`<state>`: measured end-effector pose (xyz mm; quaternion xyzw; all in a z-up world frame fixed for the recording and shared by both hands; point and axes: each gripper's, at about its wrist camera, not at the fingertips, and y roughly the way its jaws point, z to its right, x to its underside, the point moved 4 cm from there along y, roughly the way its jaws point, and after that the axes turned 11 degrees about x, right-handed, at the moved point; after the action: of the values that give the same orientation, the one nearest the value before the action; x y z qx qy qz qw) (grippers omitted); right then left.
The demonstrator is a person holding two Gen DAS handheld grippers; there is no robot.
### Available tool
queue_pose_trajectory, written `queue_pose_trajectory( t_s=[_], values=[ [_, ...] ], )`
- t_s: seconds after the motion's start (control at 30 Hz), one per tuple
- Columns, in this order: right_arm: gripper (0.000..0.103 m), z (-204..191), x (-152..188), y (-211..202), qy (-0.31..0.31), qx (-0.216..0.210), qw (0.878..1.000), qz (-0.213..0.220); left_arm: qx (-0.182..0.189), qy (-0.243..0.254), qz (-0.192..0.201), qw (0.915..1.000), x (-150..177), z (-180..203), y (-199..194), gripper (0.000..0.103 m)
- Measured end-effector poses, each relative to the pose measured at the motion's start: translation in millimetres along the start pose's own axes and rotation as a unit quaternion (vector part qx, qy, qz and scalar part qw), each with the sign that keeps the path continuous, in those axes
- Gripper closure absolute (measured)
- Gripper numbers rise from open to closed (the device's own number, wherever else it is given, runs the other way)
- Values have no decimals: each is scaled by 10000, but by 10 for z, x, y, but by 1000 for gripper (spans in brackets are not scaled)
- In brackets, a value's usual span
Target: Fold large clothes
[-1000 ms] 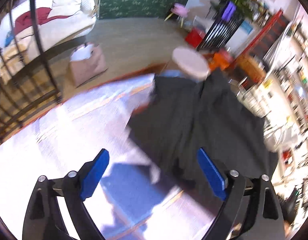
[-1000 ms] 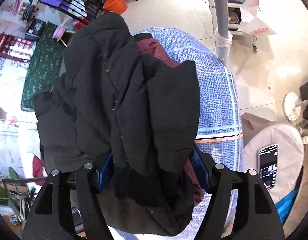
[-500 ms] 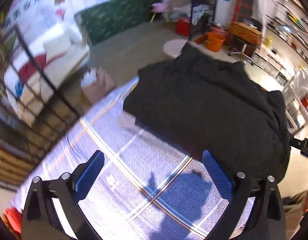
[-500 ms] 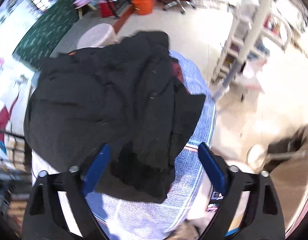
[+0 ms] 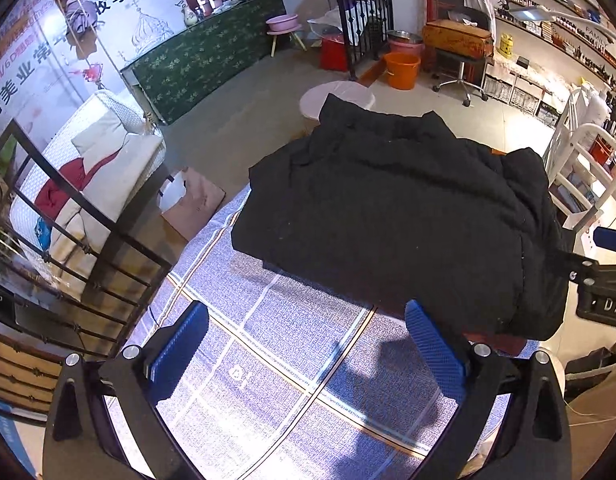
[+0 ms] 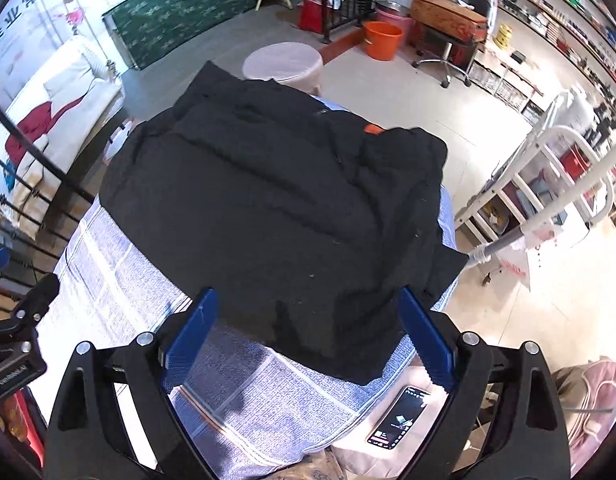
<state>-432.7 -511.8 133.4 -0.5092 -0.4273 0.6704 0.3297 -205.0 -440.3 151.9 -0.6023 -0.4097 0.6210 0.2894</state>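
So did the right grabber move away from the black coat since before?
Yes. The right gripper has just been opening and has let go. It pulled up and back from the black coat, which now lies on the checked cloth.

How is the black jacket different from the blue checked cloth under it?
The black jacket is plain, dark and puffy; the blue checked cloth is pale with crossing stripes. The jacket is bunched in a folded heap with creases; the cloth lies spread flat. The jacket covers only the far part; the cloth reaches wider. Both rest on the same table, and no tongs touch either.
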Motion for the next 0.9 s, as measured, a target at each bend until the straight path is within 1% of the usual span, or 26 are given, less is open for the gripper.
queue_pose_trajectory(
  t_s=[0.1,0.17,0.3,0.37,0.43,0.57,0.67,0.9],
  values=[
    [13,-69,-18,-69,-108,-8,9999,2,138,-87,-83,9998,-19,6,25,6],
    [13,-90,-17,-79,-166,67,9998,-6,227,-209,-256,9992,-6,-5,54,6],
    [13,-115,37,-75,-224,112,9997,-60,222,-407,-387,9982,17,-29,106,6],
    [13,-110,42,-65,-216,95,9997,-108,139,-540,-545,9970,51,-56,147,6],
    [13,-101,48,-68,-208,110,9996,-131,175,-623,-643,9958,70,-69,182,6],
    [13,-99,62,-64,-278,171,9993,-160,246,-674,-757,9945,121,-75,225,6],
    [13,-93,75,-50,-293,184,9992,-180,105,-627,-819,9946,144,-69,234,6],
    [13,-120,82,-48,-365,168,9990,-194,40,-628,-844,9944,142,-75,231,6]
  ],
)
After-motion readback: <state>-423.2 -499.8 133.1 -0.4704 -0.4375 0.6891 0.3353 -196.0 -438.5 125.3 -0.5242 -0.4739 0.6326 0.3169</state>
